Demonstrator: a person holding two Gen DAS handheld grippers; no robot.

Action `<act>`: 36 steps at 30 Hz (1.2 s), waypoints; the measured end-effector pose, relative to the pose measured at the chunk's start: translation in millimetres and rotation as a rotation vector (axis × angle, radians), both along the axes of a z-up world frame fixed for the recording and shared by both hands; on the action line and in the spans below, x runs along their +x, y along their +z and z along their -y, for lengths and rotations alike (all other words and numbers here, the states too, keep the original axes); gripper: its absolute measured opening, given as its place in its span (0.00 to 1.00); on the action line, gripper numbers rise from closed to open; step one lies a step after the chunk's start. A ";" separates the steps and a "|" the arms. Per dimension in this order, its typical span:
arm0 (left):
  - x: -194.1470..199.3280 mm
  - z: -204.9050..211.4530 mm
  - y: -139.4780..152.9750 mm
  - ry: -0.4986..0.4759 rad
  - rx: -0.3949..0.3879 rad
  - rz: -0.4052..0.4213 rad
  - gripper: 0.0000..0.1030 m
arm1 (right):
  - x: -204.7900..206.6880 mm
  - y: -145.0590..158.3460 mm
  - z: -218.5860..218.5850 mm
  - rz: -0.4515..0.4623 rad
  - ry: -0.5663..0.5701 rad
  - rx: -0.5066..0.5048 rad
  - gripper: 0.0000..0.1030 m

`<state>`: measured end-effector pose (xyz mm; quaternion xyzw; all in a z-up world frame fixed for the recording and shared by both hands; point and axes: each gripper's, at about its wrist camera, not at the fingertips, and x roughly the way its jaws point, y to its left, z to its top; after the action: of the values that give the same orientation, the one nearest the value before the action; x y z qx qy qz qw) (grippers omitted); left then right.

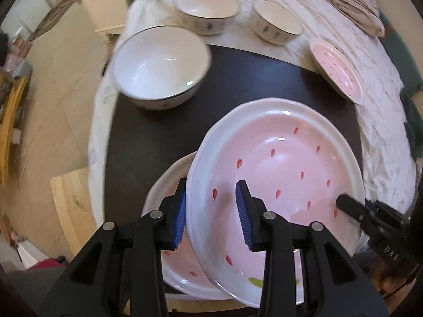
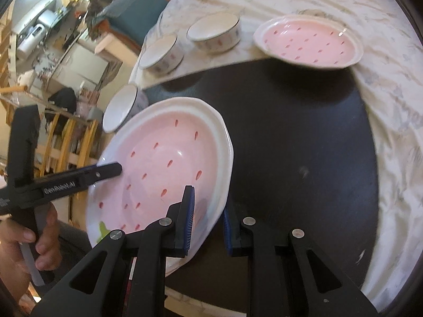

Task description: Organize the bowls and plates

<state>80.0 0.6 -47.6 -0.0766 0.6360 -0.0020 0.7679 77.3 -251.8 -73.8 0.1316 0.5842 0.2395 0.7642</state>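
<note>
Clearly the step in hand is carrying one large pink plate, held by both grippers at once. The left gripper is clamped on the plate's rim, one blue pad under the outer edge and the other pressed on the pink inner face. The right gripper grips the opposite rim the same way, its fingers closed on the white border. The plate is lifted and tilted, clear of the dark worktop.

Just below the left fingers, partly covered by the held plate, lies a second large pink plate of the same pattern. That looks like the stacking spot, so the move seems to be either setting the held plate onto it or lifting it away; I cannot tell which.

Beyond the fingertips sits a white bowl, and farther off two smaller bowls and a small pink plate wait on the pale cloth.

If it is a stacking, the next move calls for levelling the plate, centring it over the lower one, and lowering both hands together so neither rim strikes first. Both grips should release only once the plate rests flat; letting one side go early could make it slide or chip.
</note>
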 end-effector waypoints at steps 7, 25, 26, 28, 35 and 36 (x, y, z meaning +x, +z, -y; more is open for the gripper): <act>-13.6 -24.3 -9.3 0.026 0.015 -0.003 0.30 | -13.7 -6.8 -33.4 -0.016 0.067 -0.027 0.22; -35.7 -41.0 -44.3 0.022 0.060 -0.049 0.30 | -28.7 -46.9 -59.8 -0.161 0.133 -0.014 0.21; -35.4 -43.0 -43.7 0.030 0.044 -0.047 0.30 | -29.0 -48.1 -60.0 -0.170 0.137 -0.009 0.21; -34.8 -43.7 -43.5 0.022 0.041 -0.047 0.30 | -28.1 -47.8 -59.5 -0.166 0.136 -0.009 0.21; -35.3 -36.2 -52.7 -0.004 0.060 -0.064 0.30 | -23.9 -49.5 -52.1 -0.231 0.125 0.041 0.22; -36.1 -35.8 -53.4 -0.001 0.057 -0.067 0.31 | -23.5 -49.7 -51.1 -0.239 0.124 0.049 0.22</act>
<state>43.9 36.3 -101.0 -0.0541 0.6612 0.0183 0.7480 53.8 -200.7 -123.6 0.1414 0.6720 0.2831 0.6695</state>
